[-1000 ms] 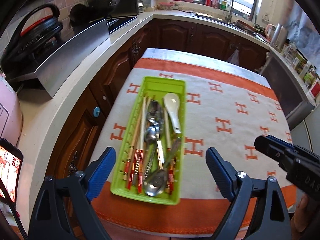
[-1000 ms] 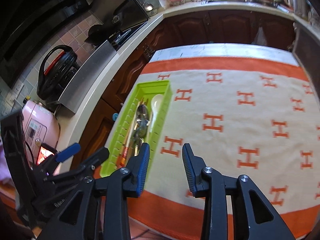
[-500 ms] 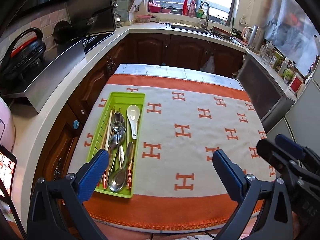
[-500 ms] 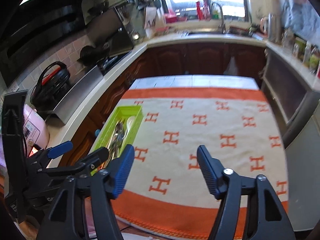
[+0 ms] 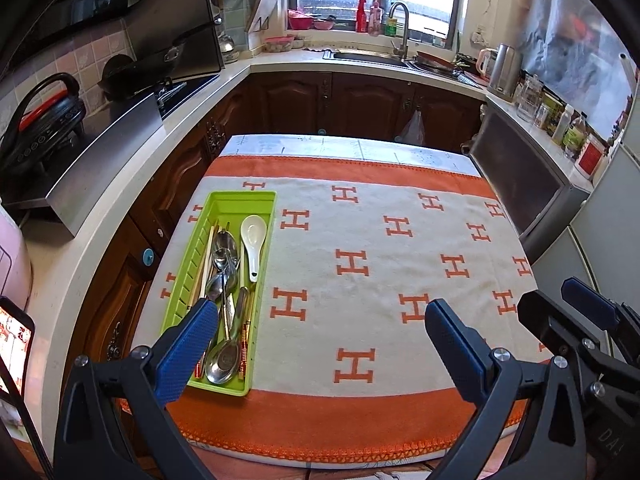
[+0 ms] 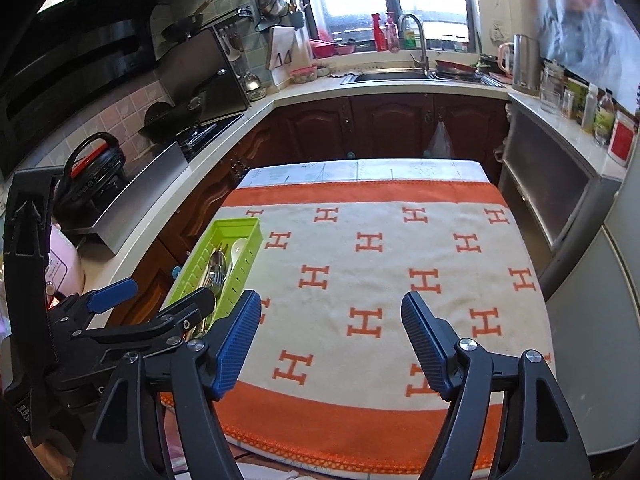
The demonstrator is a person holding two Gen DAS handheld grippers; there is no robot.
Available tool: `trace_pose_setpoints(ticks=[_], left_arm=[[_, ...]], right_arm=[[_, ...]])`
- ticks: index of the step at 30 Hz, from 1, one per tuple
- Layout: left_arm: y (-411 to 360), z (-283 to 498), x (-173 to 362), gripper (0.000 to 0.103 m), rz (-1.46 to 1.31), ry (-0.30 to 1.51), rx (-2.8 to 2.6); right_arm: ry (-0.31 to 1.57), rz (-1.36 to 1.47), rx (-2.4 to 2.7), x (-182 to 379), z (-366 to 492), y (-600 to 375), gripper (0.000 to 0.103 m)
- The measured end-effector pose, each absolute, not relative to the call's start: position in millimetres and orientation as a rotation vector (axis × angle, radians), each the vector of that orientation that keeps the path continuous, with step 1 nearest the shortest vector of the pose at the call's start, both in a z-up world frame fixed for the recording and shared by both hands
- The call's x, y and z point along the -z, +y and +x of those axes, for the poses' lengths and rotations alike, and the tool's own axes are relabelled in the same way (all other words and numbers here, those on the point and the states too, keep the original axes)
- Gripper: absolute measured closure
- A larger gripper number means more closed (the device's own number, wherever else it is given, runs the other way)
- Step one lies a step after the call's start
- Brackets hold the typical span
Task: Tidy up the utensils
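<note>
A lime green utensil tray lies at the table's left edge, also in the right wrist view. It holds metal spoons, a white ceramic spoon and chopsticks. My left gripper is open and empty, held back above the table's near edge, its left finger over the tray's near end. My right gripper is open and empty above the near middle of the cloth.
The table wears a white cloth with orange H marks and orange borders. A counter with stove and pans runs along the left, a sink at the back, a counter with bottles on the right.
Both grippers have pulled back and up from the tray, so more of the kitchen shows. The right gripper's jaws have opened wide. The utensils lie unmoved in the tray.
</note>
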State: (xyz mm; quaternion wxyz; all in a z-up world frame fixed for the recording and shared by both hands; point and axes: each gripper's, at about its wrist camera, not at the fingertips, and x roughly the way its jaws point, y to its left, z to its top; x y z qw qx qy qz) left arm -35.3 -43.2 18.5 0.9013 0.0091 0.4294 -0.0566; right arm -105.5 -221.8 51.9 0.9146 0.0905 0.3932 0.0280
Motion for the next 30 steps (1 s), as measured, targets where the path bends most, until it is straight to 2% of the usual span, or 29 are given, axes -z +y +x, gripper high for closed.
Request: trace_pose_setpoints(ticks=[30], left_arm=[[-43, -27, -7, 0.001, 0.022, 0.906, 0.091]], right_arm=[[0.841, 0.22, -0.069, -28, -81, -221, 0.027]])
